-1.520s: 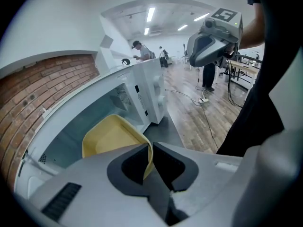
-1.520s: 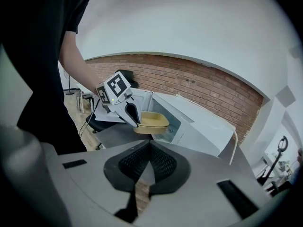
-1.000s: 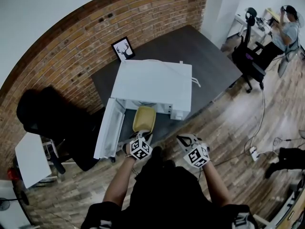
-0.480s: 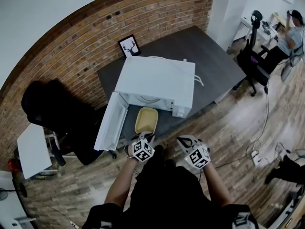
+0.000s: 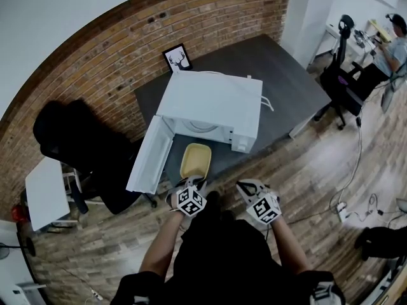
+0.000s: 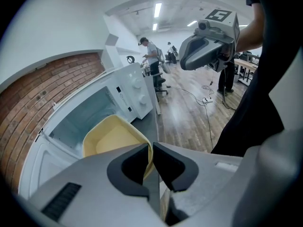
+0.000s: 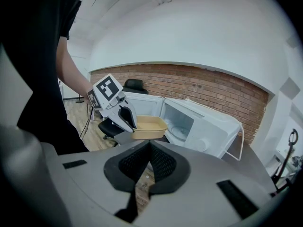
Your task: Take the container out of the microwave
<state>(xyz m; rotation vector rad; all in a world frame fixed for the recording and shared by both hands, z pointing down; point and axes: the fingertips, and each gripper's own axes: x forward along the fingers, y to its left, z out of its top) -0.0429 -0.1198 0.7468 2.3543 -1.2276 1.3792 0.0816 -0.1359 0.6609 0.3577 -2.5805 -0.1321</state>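
A shallow yellow container [image 5: 195, 160] hangs level just outside the white microwave [image 5: 212, 103], in front of its open cavity and beside the swung-open door [image 5: 150, 155]. My left gripper [image 5: 193, 182] is shut on the container's near rim; in the left gripper view the rim [image 6: 147, 151] sits pinched between the jaws [image 6: 151, 159]. The right gripper view shows the container [image 7: 149, 124] held by the left gripper [image 7: 124, 115] above the table's edge. My right gripper [image 5: 245, 187] is shut on nothing, to the right of the container [image 7: 149, 159].
The microwave stands on a dark grey table [image 5: 286, 81] against a brick wall. A framed deer picture [image 5: 179, 57] leans behind it. A black chair [image 5: 67, 135] and a small white table [image 5: 43, 193] stand at the left. A person [image 5: 391, 40] sits far right.
The left gripper has drawn the yellow container out of the microwave cavity toward me; it now hangs fully in front of the opening. The right gripper has hardly moved.
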